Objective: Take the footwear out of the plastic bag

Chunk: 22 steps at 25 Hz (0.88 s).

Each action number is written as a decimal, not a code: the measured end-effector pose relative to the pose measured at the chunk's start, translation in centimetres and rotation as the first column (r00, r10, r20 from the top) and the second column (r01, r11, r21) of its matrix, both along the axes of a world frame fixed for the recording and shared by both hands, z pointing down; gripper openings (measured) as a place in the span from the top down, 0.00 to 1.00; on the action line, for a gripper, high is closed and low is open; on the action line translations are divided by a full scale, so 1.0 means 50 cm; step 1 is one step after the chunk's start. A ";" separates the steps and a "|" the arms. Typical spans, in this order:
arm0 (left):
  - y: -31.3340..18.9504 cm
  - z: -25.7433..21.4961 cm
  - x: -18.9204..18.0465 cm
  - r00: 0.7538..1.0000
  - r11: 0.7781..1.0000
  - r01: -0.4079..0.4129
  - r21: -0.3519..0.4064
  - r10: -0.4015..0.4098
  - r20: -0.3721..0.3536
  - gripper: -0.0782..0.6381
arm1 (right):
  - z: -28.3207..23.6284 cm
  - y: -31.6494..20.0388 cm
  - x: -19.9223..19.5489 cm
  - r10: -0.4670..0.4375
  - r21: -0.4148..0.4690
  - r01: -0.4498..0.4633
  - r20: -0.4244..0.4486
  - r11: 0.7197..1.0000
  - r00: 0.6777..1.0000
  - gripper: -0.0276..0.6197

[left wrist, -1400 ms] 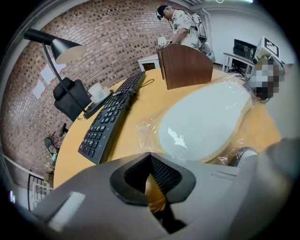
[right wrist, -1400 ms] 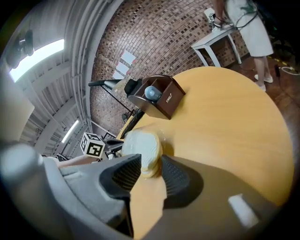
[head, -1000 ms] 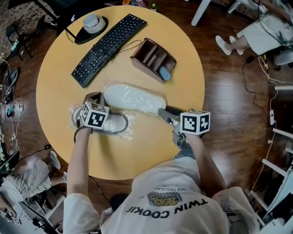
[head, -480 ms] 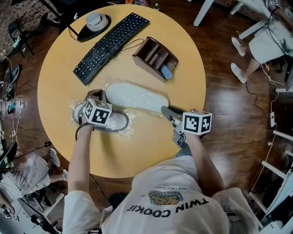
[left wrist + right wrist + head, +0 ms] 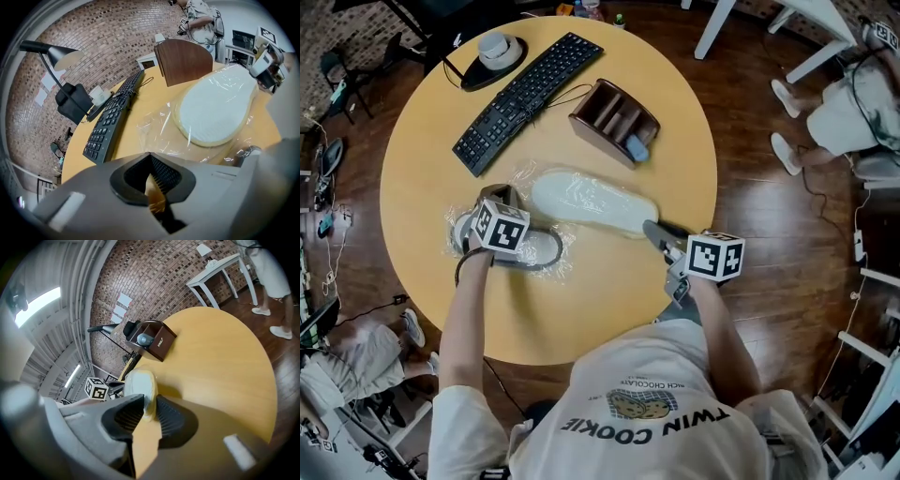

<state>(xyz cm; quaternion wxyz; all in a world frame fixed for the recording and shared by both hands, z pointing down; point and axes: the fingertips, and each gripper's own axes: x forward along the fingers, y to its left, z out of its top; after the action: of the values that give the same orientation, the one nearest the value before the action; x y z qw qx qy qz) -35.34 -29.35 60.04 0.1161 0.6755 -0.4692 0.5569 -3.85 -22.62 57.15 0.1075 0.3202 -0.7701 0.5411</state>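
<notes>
– Right claw [image 5: 149,401], what has it got?
– Its jaws have just closed on the near right end of the pale cream-soled slipper [image 5: 592,202], which lies sole-up mid-table inside the crinkled clear plastic bag [image 5: 565,255].
– And the left claw [image 5: 150,157]?
– Pinched shut on the bag's film at the left, above a grey slipper [image 5: 539,251] on the round yellow table [image 5: 581,309].

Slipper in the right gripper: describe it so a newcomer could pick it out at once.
On the round yellow table, look on the near side of the brown desk organizer. The slipper lies sole up under crinkly clear plastic, one end clamped in the right gripper. It is the only long, pale oval; its neighbours are dark.
</notes>
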 end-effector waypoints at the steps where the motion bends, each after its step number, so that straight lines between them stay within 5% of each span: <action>1: 0.001 0.000 0.002 1.000 1.000 0.000 0.000 0.000 0.002 0.90 | 0.002 0.003 0.011 0.004 0.002 -0.004 -0.003 1.000 1.000 0.83; 22: -0.006 0.014 -0.011 1.000 1.000 0.010 -0.015 -0.010 0.028 0.90 | 0.020 0.044 0.159 0.096 -0.006 -0.096 -0.004 0.995 0.995 0.83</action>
<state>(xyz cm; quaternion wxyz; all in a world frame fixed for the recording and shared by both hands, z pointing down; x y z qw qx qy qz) -35.88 -29.63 60.73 0.1172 0.6643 -0.4699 0.5693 4.09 -20.42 58.14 0.0839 0.3575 -0.7521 0.5473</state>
